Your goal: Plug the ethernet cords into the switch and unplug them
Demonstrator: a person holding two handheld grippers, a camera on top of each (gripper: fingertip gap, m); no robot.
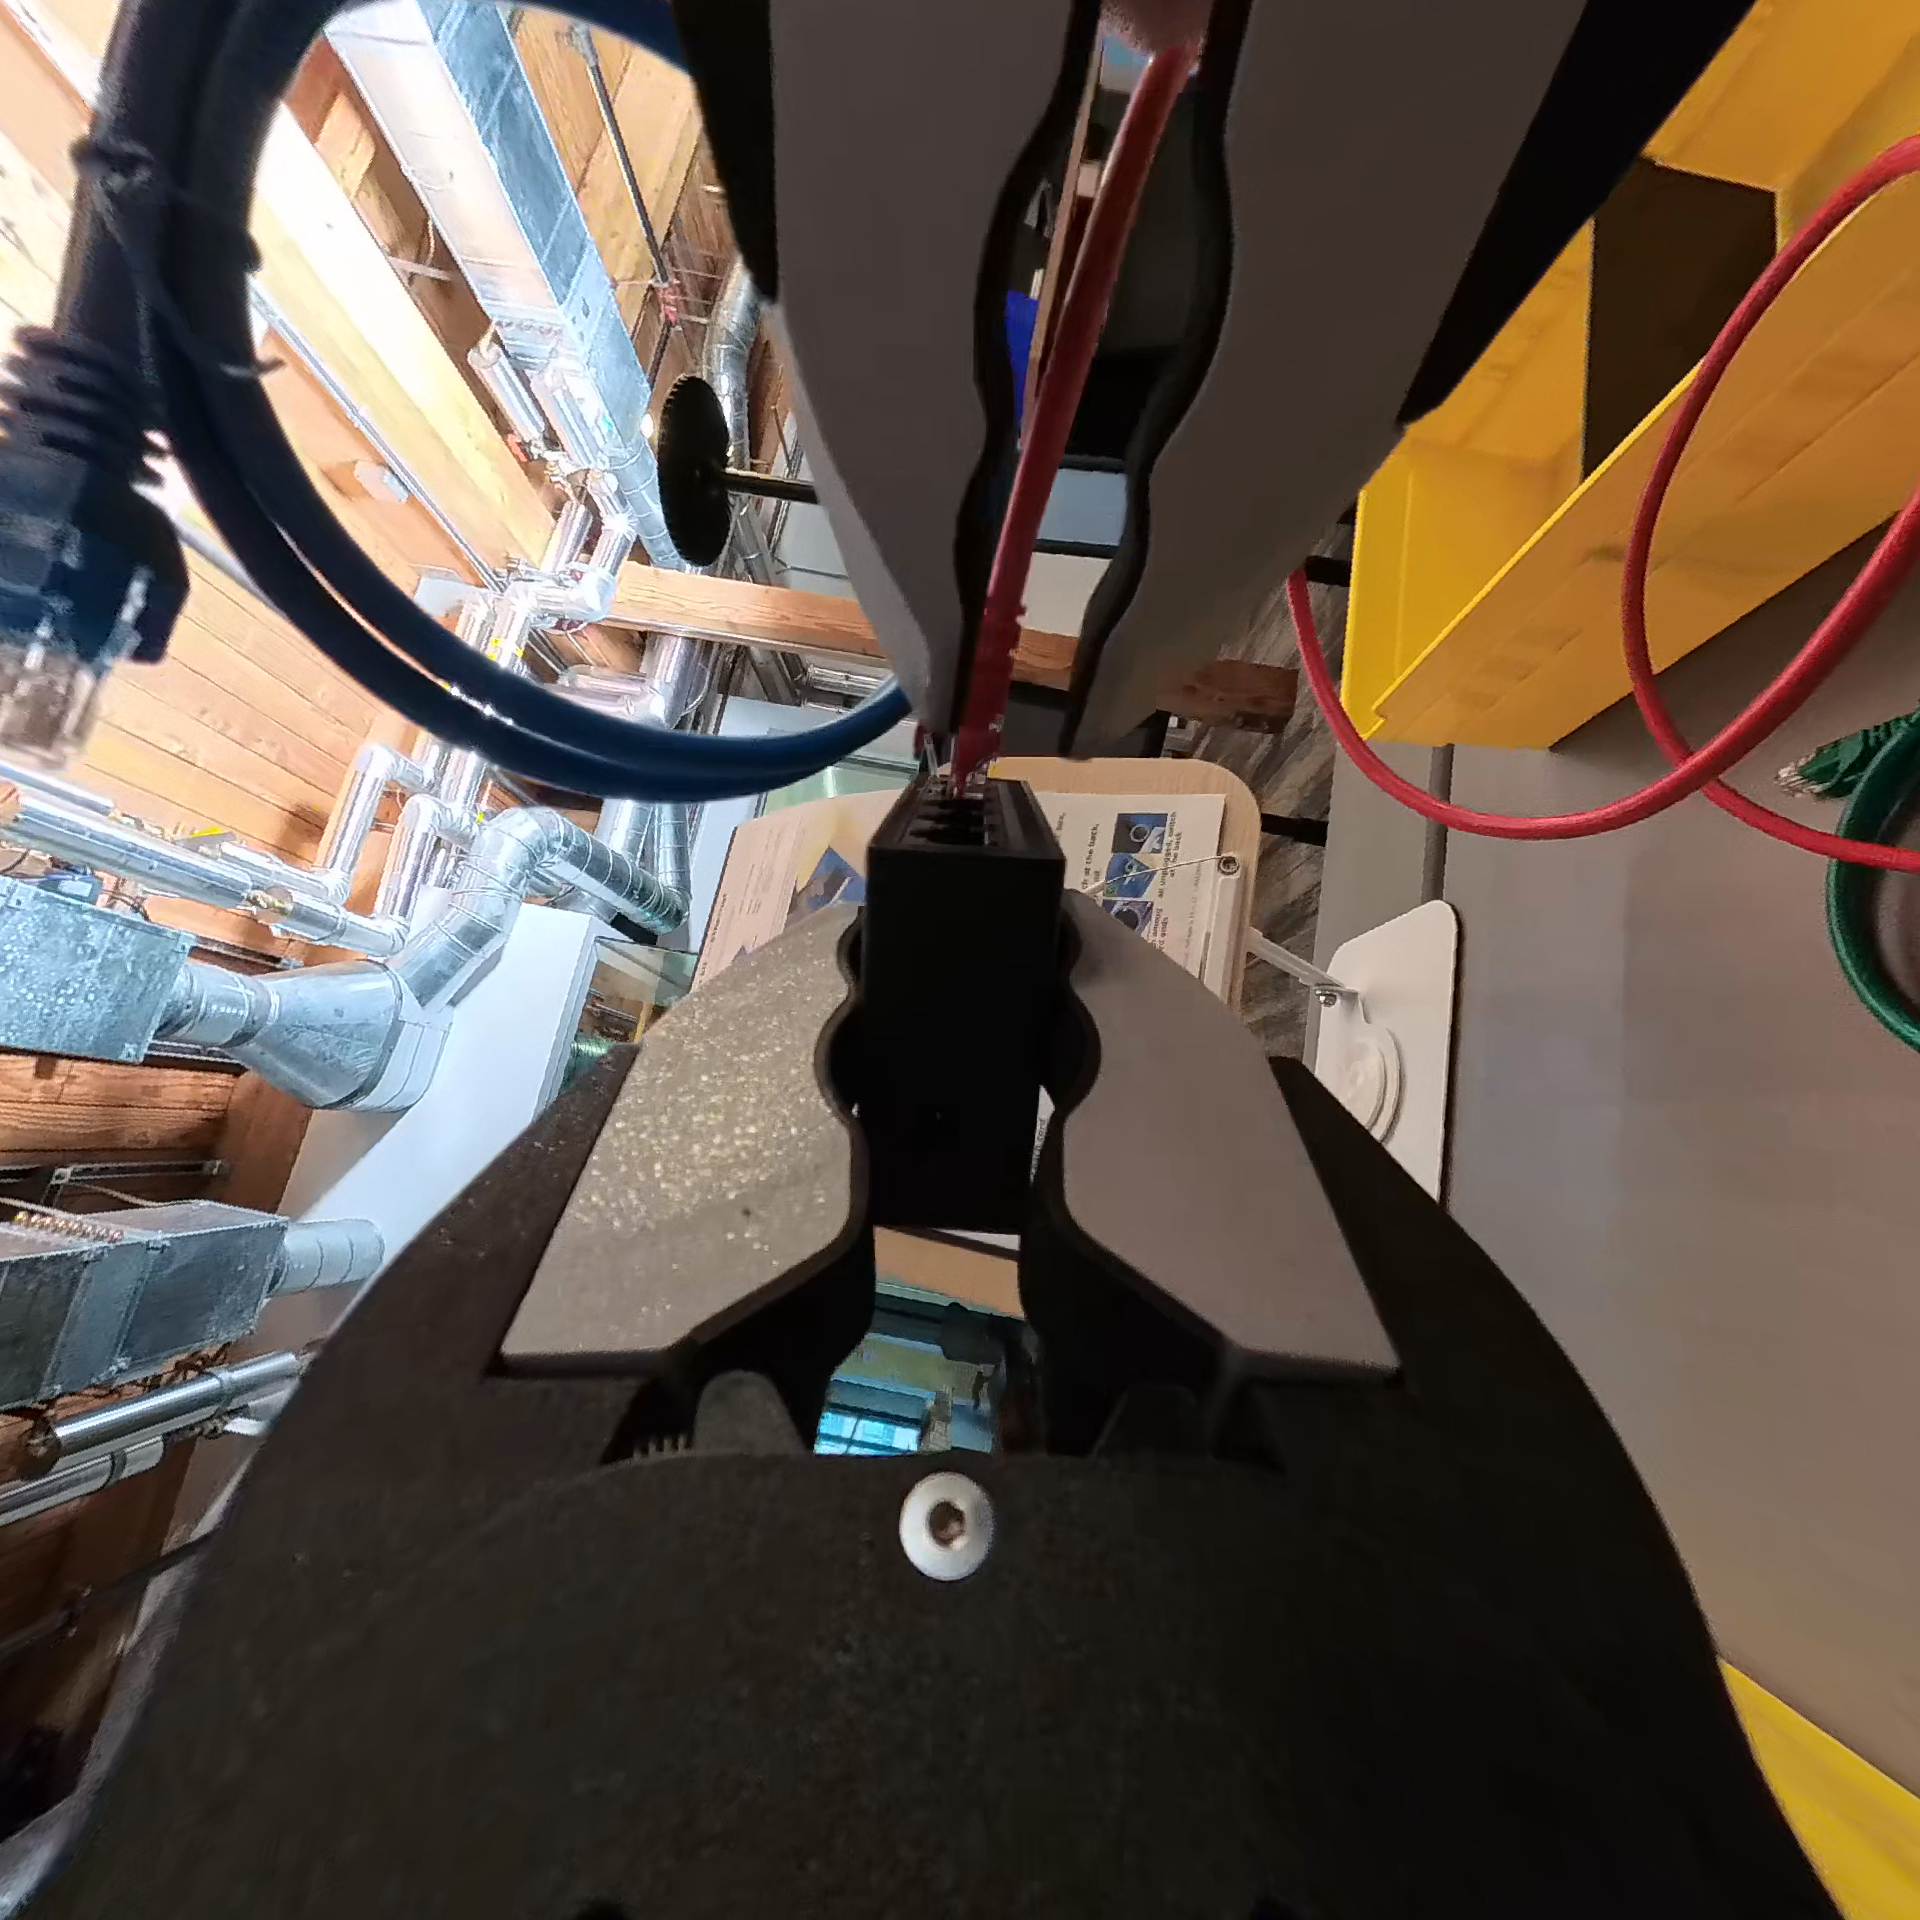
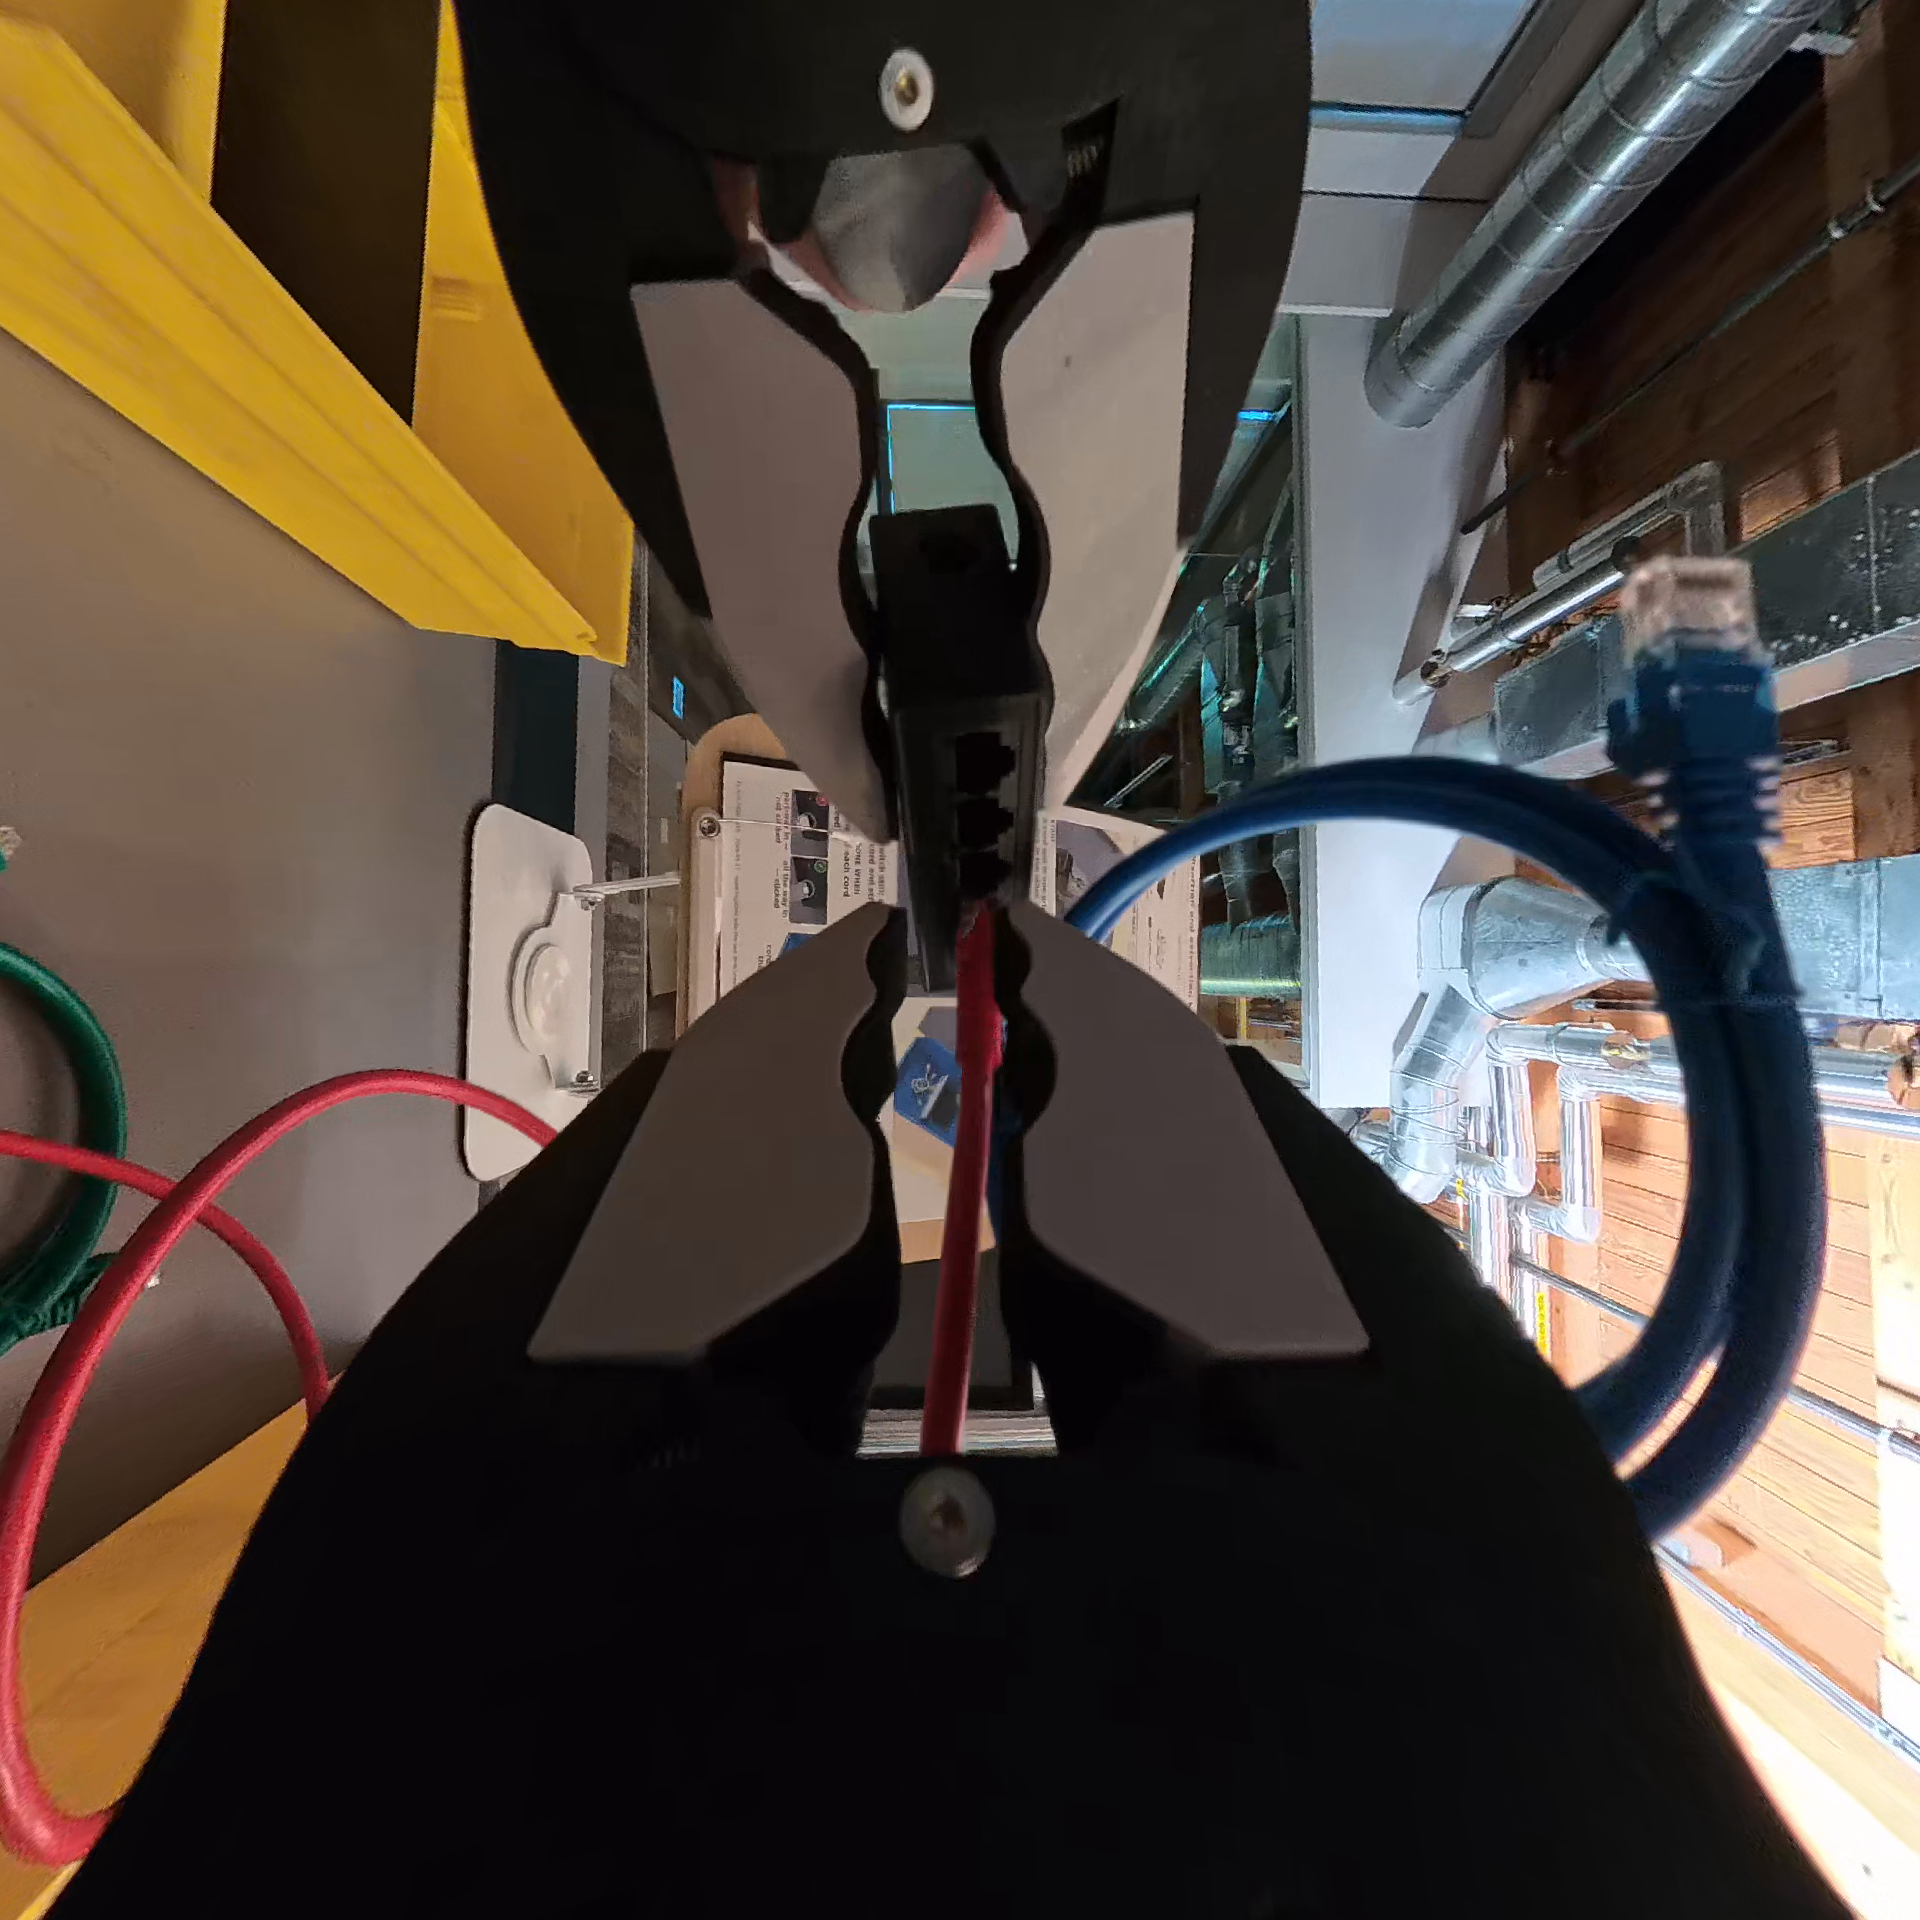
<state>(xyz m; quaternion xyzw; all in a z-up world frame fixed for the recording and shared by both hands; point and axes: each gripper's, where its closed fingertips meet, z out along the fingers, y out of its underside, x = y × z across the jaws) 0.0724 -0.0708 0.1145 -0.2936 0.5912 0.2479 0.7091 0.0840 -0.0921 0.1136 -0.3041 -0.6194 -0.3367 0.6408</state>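
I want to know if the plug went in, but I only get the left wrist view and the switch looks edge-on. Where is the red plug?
Observer: In the right wrist view the red cord meets the switch at the end port nearest that camera.
Operator: Are the other holes empty?
Observer: Three empty ports show in a row beyond it.
Operator: Where does the cord go?
Observer: Straight back between the fingers of the right gripper, to its base.
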